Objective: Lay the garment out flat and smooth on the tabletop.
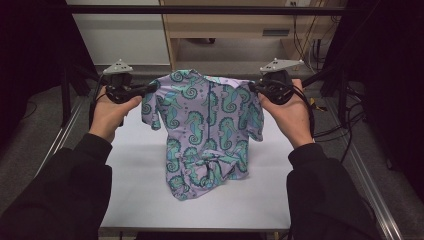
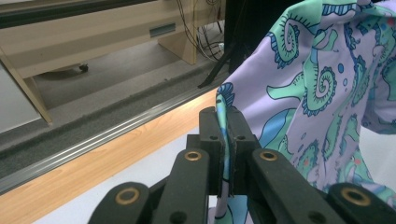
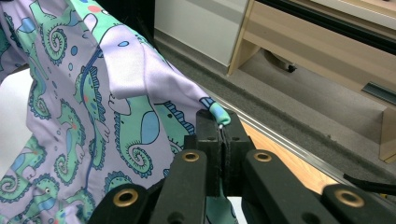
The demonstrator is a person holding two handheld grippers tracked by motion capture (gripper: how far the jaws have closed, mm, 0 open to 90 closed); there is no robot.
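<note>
Lilac stretch fabric, smooth and printed with teal seahorses, is hanging as one small shirt (image 1: 202, 125) between your two grippers. Your left gripper (image 1: 150, 90) is pinching its left shoulder edge, your right gripper (image 1: 254, 88) the right. Its crumpled hem is resting mid-way across the white table (image 1: 135, 190).

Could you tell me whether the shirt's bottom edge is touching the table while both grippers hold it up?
Touching. In the high view the shirt hangs from the left gripper and right gripper, and its lower part lies crumpled on the table.
</note>
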